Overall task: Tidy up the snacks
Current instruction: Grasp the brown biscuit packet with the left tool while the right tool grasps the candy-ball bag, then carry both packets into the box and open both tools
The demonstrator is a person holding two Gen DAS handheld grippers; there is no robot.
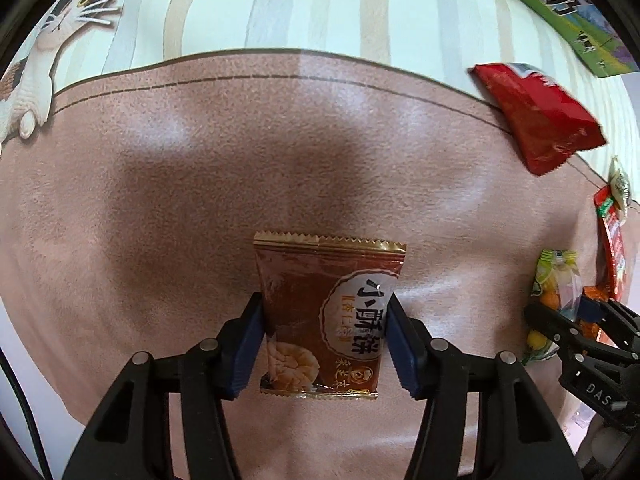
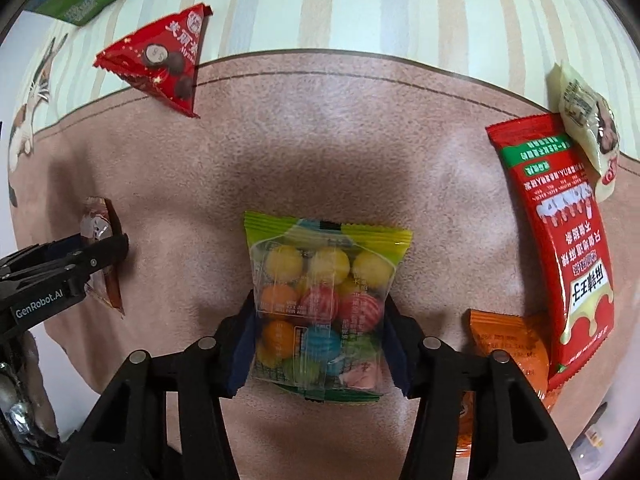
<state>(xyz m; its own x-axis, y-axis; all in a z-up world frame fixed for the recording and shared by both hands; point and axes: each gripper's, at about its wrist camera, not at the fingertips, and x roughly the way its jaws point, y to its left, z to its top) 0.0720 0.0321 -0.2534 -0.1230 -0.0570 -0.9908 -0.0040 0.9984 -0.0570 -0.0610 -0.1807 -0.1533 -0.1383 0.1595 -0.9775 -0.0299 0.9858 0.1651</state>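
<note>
A brown biscuit packet (image 1: 304, 280) with a gold serrated edge lies flat on the pink-brown mat (image 1: 160, 168). My left gripper (image 1: 325, 304) points down on it, its blue pads pressed against both long sides. A clear and green bag of coloured candy balls (image 2: 326, 276) lies on the same mat to the right. My right gripper (image 2: 318, 304) is shut on the bag's sides, and the film buckles at the pads. In the left wrist view, the right gripper (image 1: 576, 320) and the candy bag (image 1: 556, 276) show at the right edge.
A red triangular chocolate packet (image 2: 160, 60) lies at the mat's far edge. A long red packet (image 2: 560, 240), an orange packet (image 2: 508, 344) and a cream packet (image 2: 588, 128) lie to the right. A green carton (image 1: 560, 4) stands on the striped cloth beyond.
</note>
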